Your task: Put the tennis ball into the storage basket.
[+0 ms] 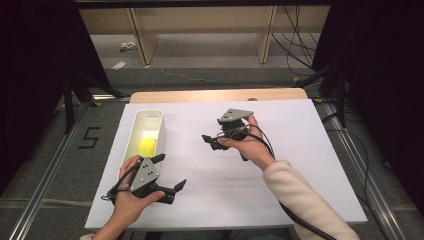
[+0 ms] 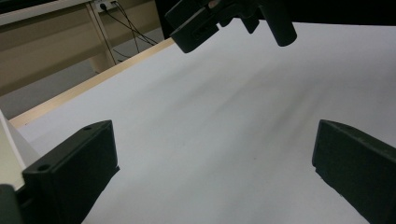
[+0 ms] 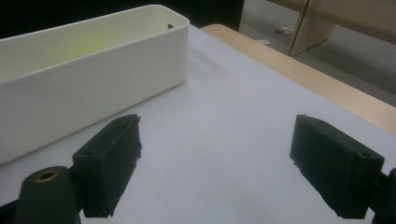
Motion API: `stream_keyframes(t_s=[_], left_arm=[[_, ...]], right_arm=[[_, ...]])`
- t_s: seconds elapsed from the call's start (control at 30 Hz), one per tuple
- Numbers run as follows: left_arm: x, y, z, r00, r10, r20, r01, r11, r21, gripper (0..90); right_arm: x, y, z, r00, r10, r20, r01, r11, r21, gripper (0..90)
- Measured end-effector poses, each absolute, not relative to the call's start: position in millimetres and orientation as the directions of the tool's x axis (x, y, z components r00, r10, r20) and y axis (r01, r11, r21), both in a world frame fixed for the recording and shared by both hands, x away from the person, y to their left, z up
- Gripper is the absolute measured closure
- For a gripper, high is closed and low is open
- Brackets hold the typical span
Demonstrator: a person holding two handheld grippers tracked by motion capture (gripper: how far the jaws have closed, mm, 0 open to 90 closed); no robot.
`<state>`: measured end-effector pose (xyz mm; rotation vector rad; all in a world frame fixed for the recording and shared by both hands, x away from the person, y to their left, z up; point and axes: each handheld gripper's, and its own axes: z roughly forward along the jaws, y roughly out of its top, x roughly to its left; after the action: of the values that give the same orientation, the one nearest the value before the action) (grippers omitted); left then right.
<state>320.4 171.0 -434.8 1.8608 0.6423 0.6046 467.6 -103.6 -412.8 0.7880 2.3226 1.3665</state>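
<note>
A long white bin [image 1: 137, 129] stands at the left of the white table sheet [image 1: 280, 175], with a yellow ball [image 1: 147, 146] lying inside it. My left gripper [image 1: 170, 171] is held low near the bin's near end, its jaws wide apart and empty [image 2: 215, 172]. My right gripper [image 1: 214, 132] hovers over the middle of the sheet, pointing left at the bin, and is also open and empty [image 3: 215, 168]. The bin's side wall [image 3: 93, 88] lies just ahead of it, with a yellow glow inside. The right gripper [image 2: 224, 18] also shows at the top of the left gripper view.
The sheet covers a wooden table whose far edge [image 1: 215, 95] shows beyond it. Wooden shelving legs [image 1: 142, 40] and cables [image 1: 300, 50] are on the floor behind. Metal rails [image 1: 45, 190] run along both sides of the table.
</note>
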Motion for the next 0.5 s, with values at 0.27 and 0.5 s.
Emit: stream_keyframes(t_s=[0.27,0.5], left_arm=[[320,171,-435,0.728,0.676,0.115,0.156,-0.326,0.933,0.0],[321,172,-435,0.725,0.679,0.116,0.156,-0.326,0.932,0.0]], right_arm=[[462,-131,-414,-0.764,0.645,-0.004,0.302,0.364,0.881,16.9],[455,-154,-414,-0.743,0.669,-0.001,0.312,0.347,0.884,16.9]])
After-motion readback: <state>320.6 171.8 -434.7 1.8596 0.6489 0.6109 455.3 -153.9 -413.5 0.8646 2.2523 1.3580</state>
